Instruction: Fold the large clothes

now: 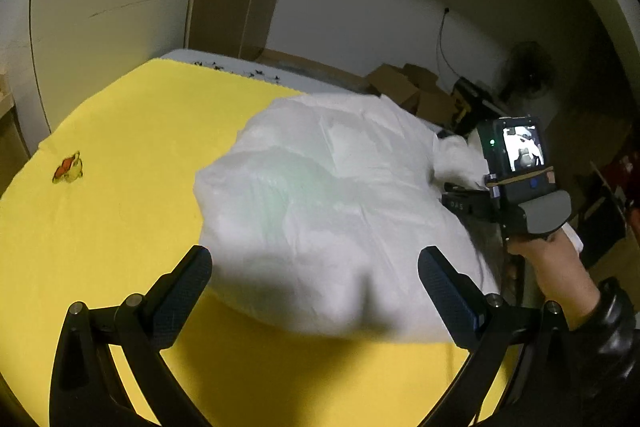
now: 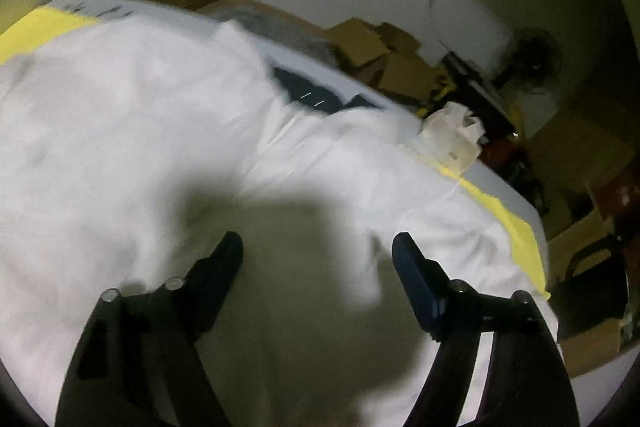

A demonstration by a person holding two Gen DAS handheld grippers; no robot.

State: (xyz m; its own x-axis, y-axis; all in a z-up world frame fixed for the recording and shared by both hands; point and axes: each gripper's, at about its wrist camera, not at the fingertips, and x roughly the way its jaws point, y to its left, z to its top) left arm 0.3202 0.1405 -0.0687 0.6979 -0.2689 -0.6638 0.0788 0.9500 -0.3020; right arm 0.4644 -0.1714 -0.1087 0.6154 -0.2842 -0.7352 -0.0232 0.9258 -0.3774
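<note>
1. Both tool fingers [image 1: 192,279] of my L tool [image 1: 316,275] sit nearest the lens, spread wide w/ nothing pinched; the white garment [image 1: 328,195] lies bunched just past them, not between the pads.
2. R tool [image 2: 318,259] is also released: jaws apart over the cloth, no fabric clamped that I can see. Blur there, so edges are hard to read.
3. Garment sits in a puffy heap on the yellow cover [image 1: 120,155] of the desk, its far-right side near the desk edge.
4. Risk: closing on the heap's top grabs several layers at once, so the fold comes out crooked. Cause: no clear hem or corner visible from either cam.
5. Risk: a tug toward the right could slide the cloth off the desk edge [image 2: 524,203]; the cover may drag too.
6. Risk: the crumpled paper wad [image 2: 456,135] touching the garment's far side could get swept along.
7. Person's hand [image 1: 548,251] on the R tool is near; tools could clash if both go for one spot.
</note>
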